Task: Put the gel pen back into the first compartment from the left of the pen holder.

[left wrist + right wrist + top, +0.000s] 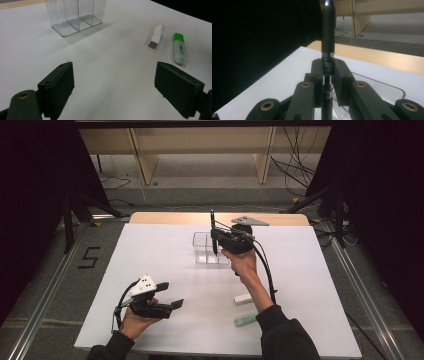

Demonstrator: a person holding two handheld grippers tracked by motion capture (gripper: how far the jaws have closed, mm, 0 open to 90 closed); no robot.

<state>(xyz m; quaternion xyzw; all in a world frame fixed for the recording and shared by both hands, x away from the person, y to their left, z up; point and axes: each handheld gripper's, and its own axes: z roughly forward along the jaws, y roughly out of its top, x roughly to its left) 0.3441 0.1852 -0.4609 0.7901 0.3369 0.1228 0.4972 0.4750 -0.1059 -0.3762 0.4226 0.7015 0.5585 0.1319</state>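
My right gripper (215, 239) is shut on a black pen (213, 226) that stands upright, held above a clear plastic box (202, 248) with compartments at the far middle of the white table (150, 255). In the right gripper view the pen (328, 32) rises straight up between the closed jaws of my right gripper (328, 68), and the box rim (387, 86) curves just beyond. My left gripper (171, 295) rests low near the front left, open and holding nothing. In the left gripper view my left gripper (113, 85) has its jaws spread wide over bare table.
A white capped stick (243, 298) and a green highlighter (246, 320) lie near the front right, by the right forearm; the left gripper view has the white stick (157, 36), the highlighter (180, 48) and the clear box (77, 15). Wooden shelving stands beyond the table.
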